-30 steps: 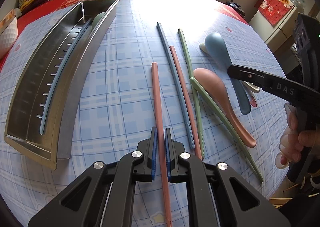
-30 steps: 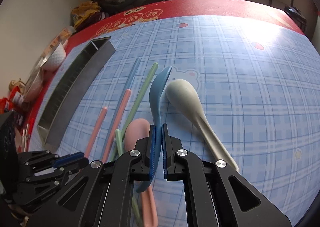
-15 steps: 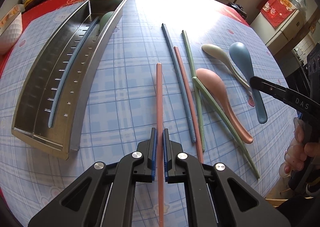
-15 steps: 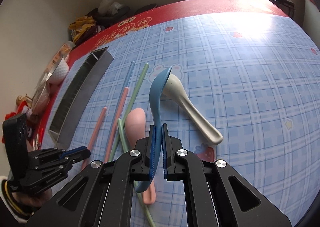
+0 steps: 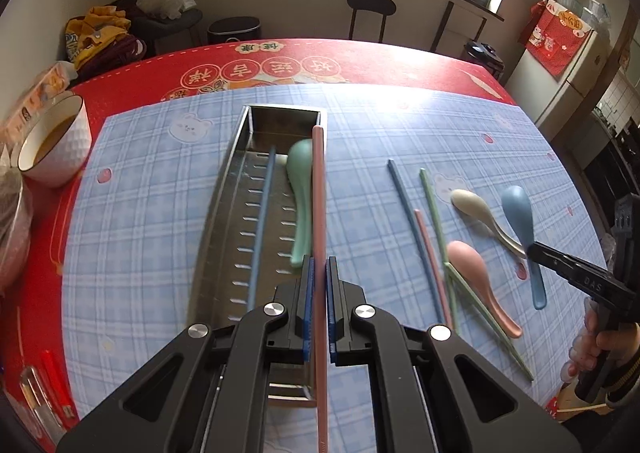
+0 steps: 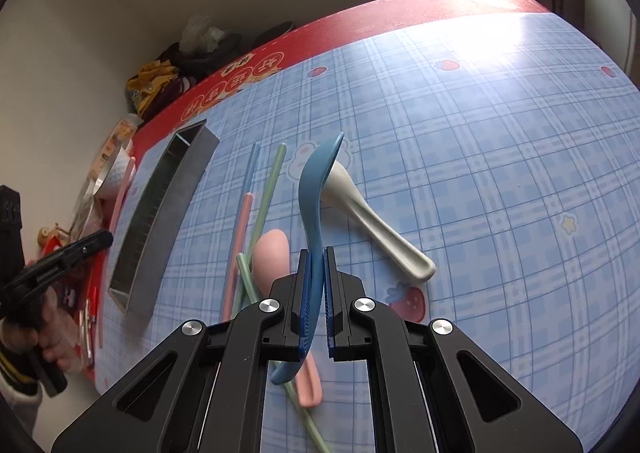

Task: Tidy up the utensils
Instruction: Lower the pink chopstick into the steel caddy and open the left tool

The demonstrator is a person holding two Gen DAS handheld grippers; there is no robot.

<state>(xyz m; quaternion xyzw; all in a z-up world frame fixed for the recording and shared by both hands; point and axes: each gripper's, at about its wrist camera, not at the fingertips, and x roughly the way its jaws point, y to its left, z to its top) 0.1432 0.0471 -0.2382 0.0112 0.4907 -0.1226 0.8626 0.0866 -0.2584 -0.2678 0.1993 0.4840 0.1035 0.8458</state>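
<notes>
The left gripper (image 5: 319,273) is clamping a long pink plastic chopstick (image 5: 319,189) above the right wall of the long perforated steel tray (image 5: 236,189); the right gripper (image 6: 319,265) is pinching the handle of a blue plastic spoon (image 6: 314,189), lifted clear of the blue checked tablecloth (image 6: 500,157); inside the tray a mint-green spoon (image 5: 301,189) and a slim blue chopstick (image 5: 262,221) are lying, shown only by the left view; the tray's left half is lying bare; the right view alone is showing the beige spoon's (image 6: 372,221) handle end.
</notes>
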